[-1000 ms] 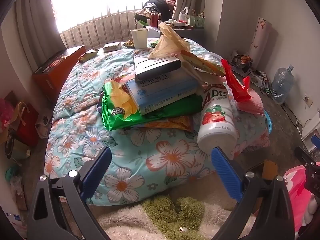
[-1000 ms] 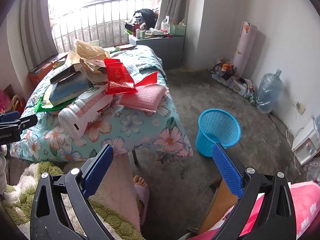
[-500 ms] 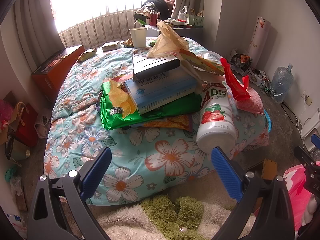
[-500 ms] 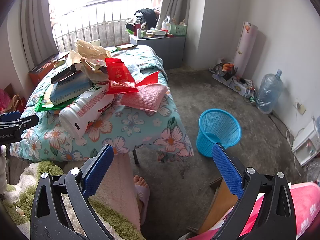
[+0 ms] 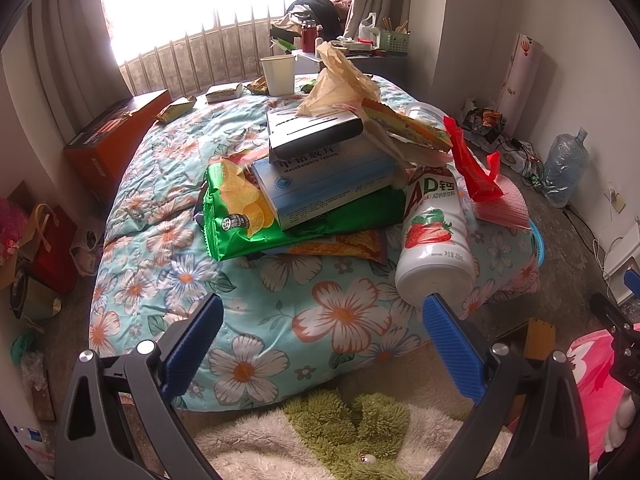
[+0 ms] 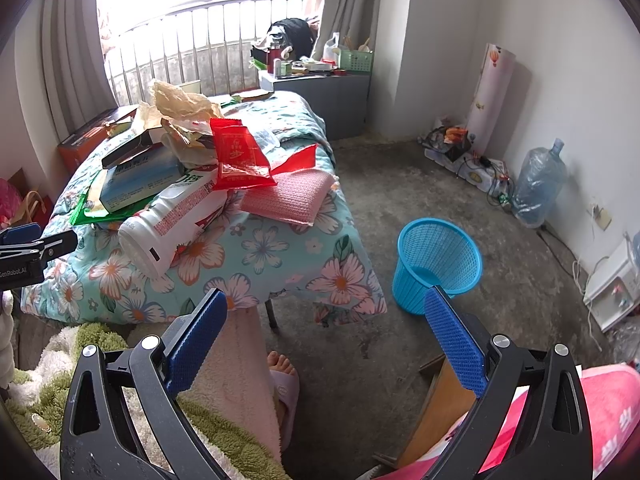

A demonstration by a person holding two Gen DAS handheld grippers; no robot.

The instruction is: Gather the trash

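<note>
**Trash heap untouched, bin empty**

A cluttered bedroom with a bare concrete floor and a bed under a floral quilt [image 5: 168, 216] fills both views. The left gripper [image 5: 322, 340] hangs with jaws spread wide, holding nothing; just past its right jaw lies a white strawberry-printed plastic bottle [image 5: 434, 240], and farther ahead a flat green crisp packet [image 5: 240, 220] under a pale blue cardboard medicine box [image 5: 320, 188]. The right gripper [image 6: 326, 328] is equally wide open and empty. Beyond its right jaw stands the round blue mesh plastic wastebasket [image 6: 438, 260], apparently empty; ahead-left a red foil wrapper [image 6: 238, 156] tops the pile. Judging by this, collection has not started: everything remains on the bed.
</note>
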